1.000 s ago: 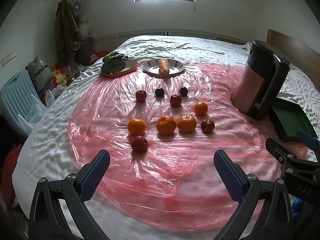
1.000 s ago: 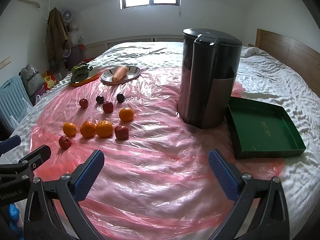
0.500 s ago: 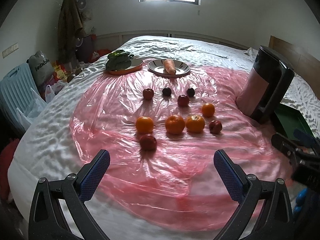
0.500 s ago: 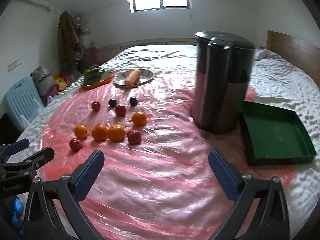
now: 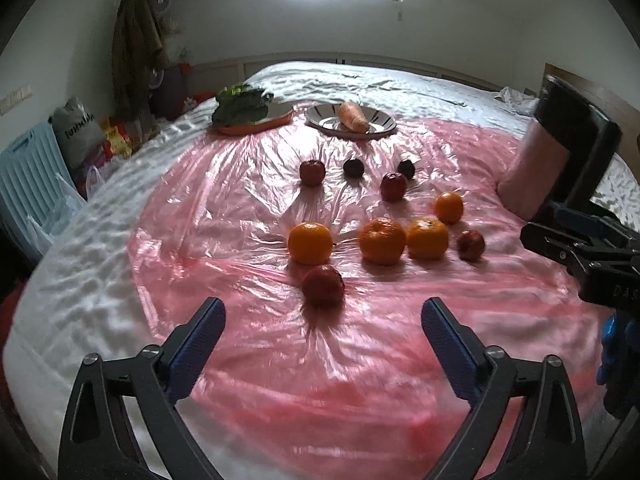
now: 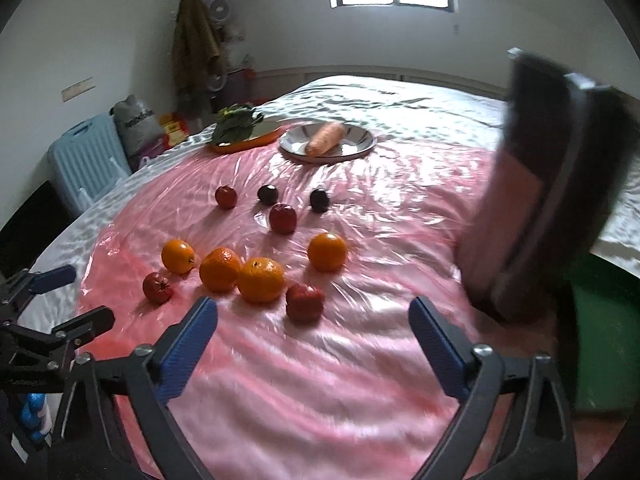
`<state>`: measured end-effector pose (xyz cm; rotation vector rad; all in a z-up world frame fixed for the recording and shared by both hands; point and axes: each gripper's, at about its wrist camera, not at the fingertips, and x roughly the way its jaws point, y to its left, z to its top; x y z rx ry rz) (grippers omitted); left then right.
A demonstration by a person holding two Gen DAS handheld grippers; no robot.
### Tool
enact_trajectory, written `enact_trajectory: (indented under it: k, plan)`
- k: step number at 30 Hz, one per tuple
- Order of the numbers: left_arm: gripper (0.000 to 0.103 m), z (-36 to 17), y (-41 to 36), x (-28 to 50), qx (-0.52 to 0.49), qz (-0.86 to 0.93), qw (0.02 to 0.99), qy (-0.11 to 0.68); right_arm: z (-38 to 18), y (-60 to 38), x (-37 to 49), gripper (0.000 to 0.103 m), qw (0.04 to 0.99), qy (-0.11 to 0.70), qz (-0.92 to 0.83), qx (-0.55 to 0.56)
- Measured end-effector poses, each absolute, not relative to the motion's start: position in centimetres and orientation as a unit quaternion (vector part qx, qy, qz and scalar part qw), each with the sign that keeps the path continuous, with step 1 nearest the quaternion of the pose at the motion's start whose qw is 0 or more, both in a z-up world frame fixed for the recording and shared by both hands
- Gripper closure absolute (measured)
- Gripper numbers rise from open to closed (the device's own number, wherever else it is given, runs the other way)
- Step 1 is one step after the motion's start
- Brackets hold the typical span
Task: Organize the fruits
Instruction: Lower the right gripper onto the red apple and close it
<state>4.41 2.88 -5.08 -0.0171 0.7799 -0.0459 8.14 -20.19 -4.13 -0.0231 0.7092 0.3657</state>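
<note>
Several oranges, red apples and dark plums lie loose on a pink plastic sheet (image 5: pixel 240 208) spread over a bed. In the left wrist view the nearest fruit is a red apple (image 5: pixel 323 285), with an orange (image 5: pixel 310 242) just behind it. My left gripper (image 5: pixel 322 344) is open and empty, a short way in front of that apple. In the right wrist view a red apple (image 6: pixel 305 301) and an orange (image 6: pixel 261 280) lie just beyond my right gripper (image 6: pixel 312 348), which is open and empty.
A tall dark bin (image 6: pixel 548 188) stands at the right, with a green tray (image 6: pixel 600 320) behind it. A striped plate with a carrot (image 5: pixel 352 117) and an orange plate with greens (image 5: pixel 244 108) sit at the far side. Bags and a blue crate (image 5: pixel 28 176) stand left of the bed.
Both grippers have moved forward and to the left toward the fruit, which now looks larger and closer. The bin has slid to the right edge of both views. Both jaws have stayed open.
</note>
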Motion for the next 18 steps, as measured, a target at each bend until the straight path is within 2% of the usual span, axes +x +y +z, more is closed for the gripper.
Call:
enact_trajectory:
  k: [7, 18]
  plan:
    - [0.025, -6.5, 2.7, 7.9, -0.024, -0.026, 0.909, 0.416, -6.4, -19.4, 12.1, 0.0, 0.899, 0.381, 0.215, 0.004]
    - [0.037, -8.4, 2.6, 10.0, -0.053, -0.026, 0.875, 0.48, -8.5, -19.1, 14.3, 0.0, 0.863, 0.443, 0.24, 0.025]
